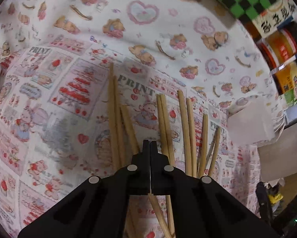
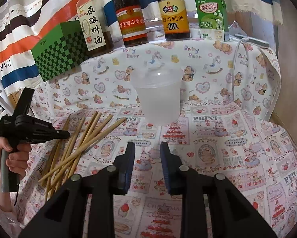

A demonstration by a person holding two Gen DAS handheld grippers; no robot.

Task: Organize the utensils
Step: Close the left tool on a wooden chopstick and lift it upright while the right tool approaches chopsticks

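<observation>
The step in hand looks like gathering: the loose wooden chopsticks point(image 2: 83, 140) lie fanned and crossed on the table, on its pink printed cloth point(image 2: 228, 148), none yet in the translucent plastic cup point(image 2: 158, 97) that stands upright beyond them, well apart. The left claw point(image 1: 149, 144) hangs over the pile clenched, pads together; whether a stick is caught lower between them I cannot tell. The right claw point(image 2: 147, 148) is released and empty, pointing toward the cup. The next move probably calls for lifting one stick clear of its neighbours and carrying it across to the cup's mouth. Behind, three sauce bottles point(image 2: 132, 19), a green carton point(image 2: 213, 17) and a green checked box point(image 2: 59, 51) line a striped backdrop point(image 2: 19, 29).
</observation>
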